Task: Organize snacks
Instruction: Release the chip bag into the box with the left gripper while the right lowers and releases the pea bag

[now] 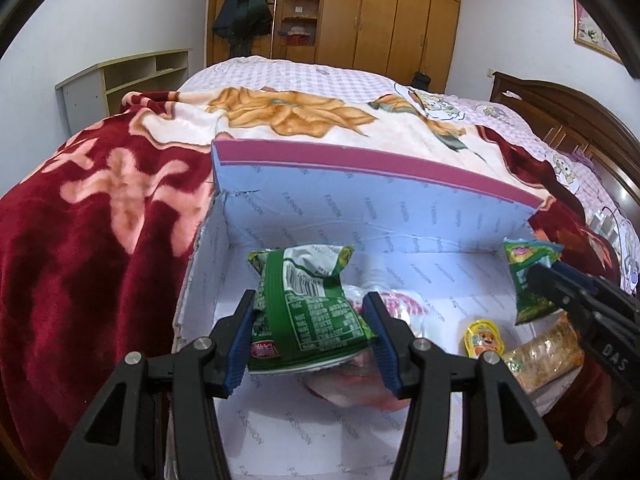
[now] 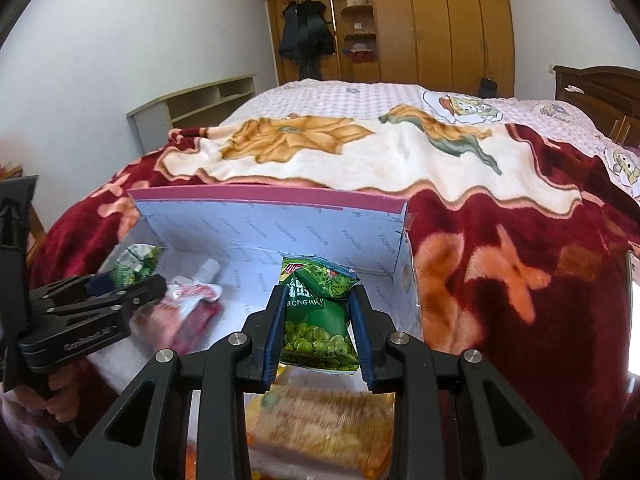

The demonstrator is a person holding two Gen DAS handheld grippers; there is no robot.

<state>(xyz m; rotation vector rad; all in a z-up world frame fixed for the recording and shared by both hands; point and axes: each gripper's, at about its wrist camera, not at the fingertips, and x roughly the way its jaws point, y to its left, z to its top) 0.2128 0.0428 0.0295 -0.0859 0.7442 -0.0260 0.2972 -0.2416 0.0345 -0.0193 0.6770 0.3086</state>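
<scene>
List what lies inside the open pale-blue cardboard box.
Inside the pale-blue cardboard box: a pink-and-white plastic packet, a small yellow jelly cup, an orange noodle pack. Anything beneath them is hidden.

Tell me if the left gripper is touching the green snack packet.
Touching: the left wrist view shows the left gripper with both blue pads pressed against the green snack packet.

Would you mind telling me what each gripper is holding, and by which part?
The left gripper clamps a green snack packet across its lower half; the right gripper clamps a green pea packet across its middle.
</scene>
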